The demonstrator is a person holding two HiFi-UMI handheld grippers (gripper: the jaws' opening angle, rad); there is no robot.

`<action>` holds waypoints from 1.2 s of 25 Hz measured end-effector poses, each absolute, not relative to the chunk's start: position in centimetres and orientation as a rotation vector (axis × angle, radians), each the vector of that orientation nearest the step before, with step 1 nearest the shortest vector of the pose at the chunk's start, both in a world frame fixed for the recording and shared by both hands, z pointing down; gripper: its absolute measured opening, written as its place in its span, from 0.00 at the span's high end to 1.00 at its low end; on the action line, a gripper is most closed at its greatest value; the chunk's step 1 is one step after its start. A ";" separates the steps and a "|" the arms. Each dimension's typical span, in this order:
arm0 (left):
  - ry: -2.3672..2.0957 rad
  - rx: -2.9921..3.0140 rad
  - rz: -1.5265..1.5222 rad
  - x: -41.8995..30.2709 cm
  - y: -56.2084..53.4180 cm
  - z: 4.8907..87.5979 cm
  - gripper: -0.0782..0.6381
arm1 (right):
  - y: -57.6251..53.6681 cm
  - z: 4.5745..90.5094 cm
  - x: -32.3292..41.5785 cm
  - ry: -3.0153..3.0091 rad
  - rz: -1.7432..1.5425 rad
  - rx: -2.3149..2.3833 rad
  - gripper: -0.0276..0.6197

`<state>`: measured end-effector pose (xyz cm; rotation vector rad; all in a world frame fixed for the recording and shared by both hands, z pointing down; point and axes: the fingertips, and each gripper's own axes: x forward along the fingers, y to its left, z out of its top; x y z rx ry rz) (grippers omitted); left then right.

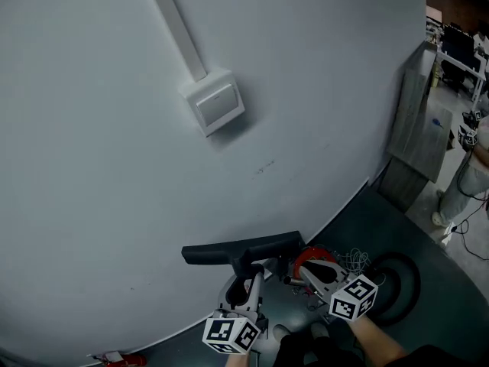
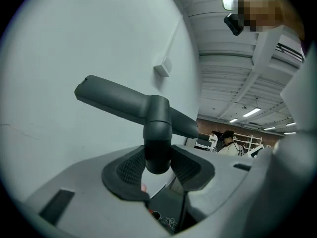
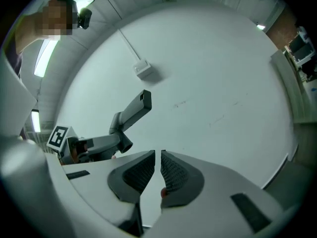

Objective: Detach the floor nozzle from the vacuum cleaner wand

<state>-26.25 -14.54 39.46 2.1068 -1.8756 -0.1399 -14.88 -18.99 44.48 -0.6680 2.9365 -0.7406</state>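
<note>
The dark grey floor nozzle hangs in the air in front of the white wall, its bar roughly level. My left gripper is shut on the nozzle's round neck, which sits between the ribbed pads; the bar spreads above them. No wand shows on the neck's open end. My right gripper is just right of it, above the red vacuum body. Its jaws stand almost together with only a thin slit and nothing between them. The right gripper view shows the nozzle held by the left gripper.
A white switch box with a cable duct is on the wall close ahead. A black hose loop and tangled wire lie on the dark floor at right. A wooden panel and a standing person are farther right.
</note>
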 end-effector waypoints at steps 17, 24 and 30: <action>-1.989 2.189 -0.242 -25.5 -11.6 32.6 0.67 | -16.9 33.3 -15.6 2.841 -0.548 -0.617 0.91; -2.026 2.189 -0.241 -26.0 -10.8 32.1 0.67 | -16.2 32.9 -16.1 2.833 -0.523 -0.609 0.93; -2.025 2.179 -0.240 -26.2 -10.3 32.3 0.67 | -15.9 32.8 -16.2 2.824 -0.526 -0.612 0.93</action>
